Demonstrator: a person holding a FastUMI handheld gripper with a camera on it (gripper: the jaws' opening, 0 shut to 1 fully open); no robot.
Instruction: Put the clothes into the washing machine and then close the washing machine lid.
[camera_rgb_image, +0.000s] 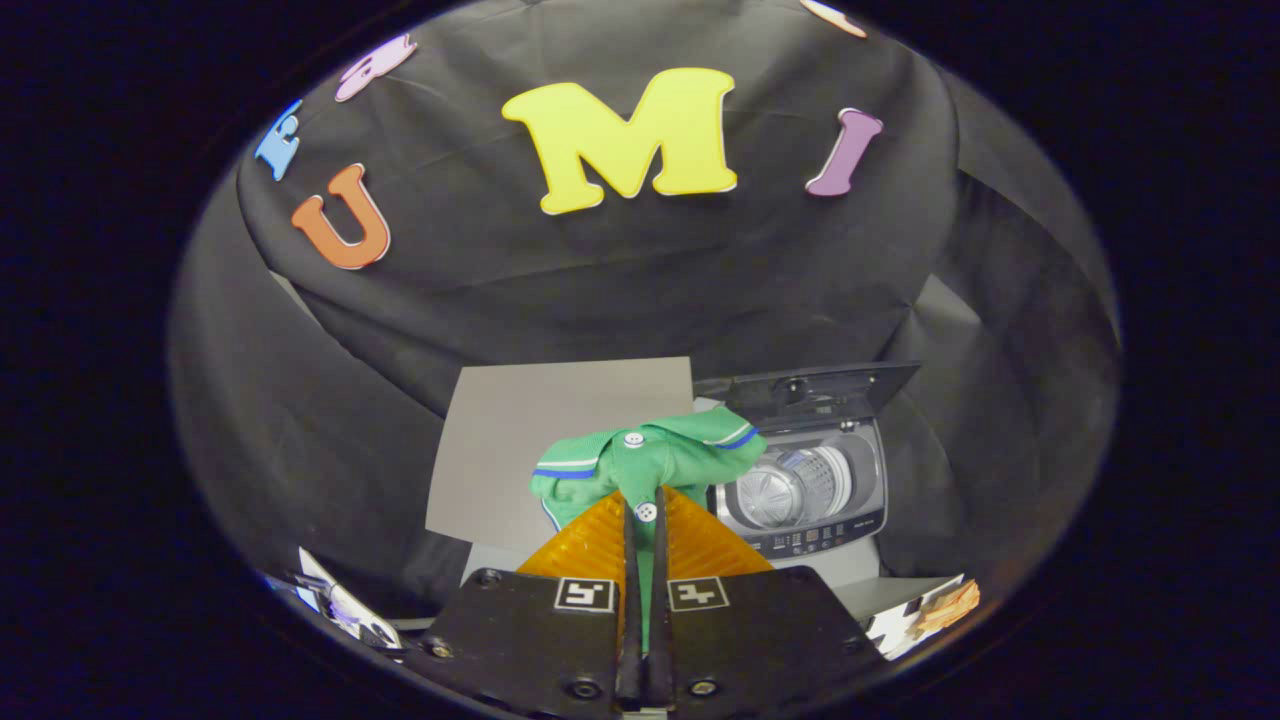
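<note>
A green shirt (640, 457) with white buttons and a blue-and-white trimmed collar hangs bunched at my fingertips. My gripper (645, 512) is shut on it, with both fingers pressed together on the cloth. Just beyond and to the right of the fingers stands a small grey top-loading washing machine (805, 490). Its dark lid (815, 388) is raised at the back. The silvery drum (795, 487) shows inside the open top. The held shirt covers the machine's left edge.
A grey board (520, 440) lies under and behind the shirt, left of the washer. Black cloth walls close in behind and on both sides. Small patterned items sit low at the left (345, 603) and right (935, 610) of my fingers.
</note>
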